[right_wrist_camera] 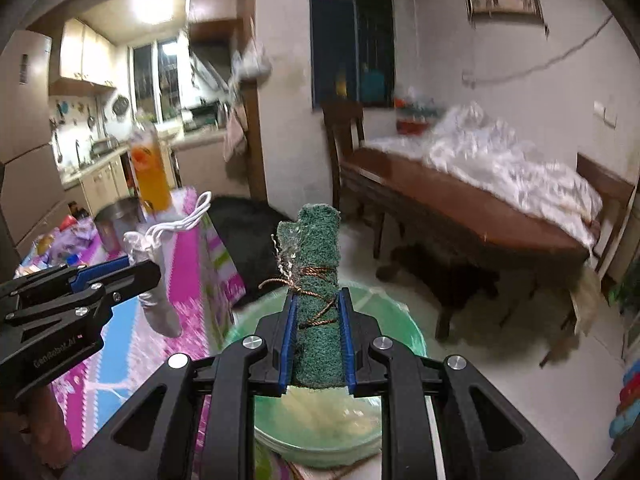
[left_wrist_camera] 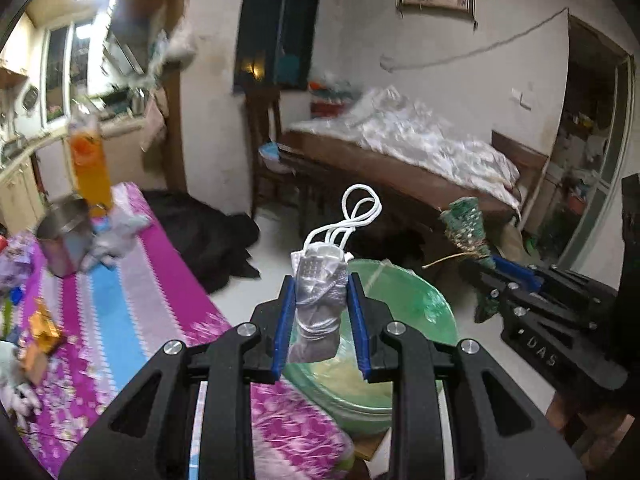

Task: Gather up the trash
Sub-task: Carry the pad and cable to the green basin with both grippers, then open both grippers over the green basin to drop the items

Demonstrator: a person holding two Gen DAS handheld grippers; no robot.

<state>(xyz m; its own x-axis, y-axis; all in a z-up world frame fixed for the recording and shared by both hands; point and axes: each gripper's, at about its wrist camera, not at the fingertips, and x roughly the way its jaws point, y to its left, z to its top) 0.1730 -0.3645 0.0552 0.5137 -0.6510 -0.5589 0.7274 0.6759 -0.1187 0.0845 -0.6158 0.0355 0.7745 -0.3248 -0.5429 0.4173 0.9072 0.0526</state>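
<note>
- Both sets of jaws are clamped on trash: the left gripper pinches a grey pouch with white cord loops, and the right gripper squeezes a green scrub pad rolled up and bound with copper wire.
- Each piece hangs above the green bin — pouch over its near left rim, pad over the middle, both upright and clear of the liner.
- The grippers sit side by side, near but not touching.
- Left of the bin lies the pink cloth, with a steel cup, an orange bottle and loose wrappers well apart from the bin — more trash, I'd judge, not yet picked up.
- Risks, as I read them:
  - the pouch sits near the rim, so a release here could drop it on the cloth or floor;
  - its cord may snag a finger and drag it back out;
  - the wire on the pad could catch the pads or tear the liner.
</note>
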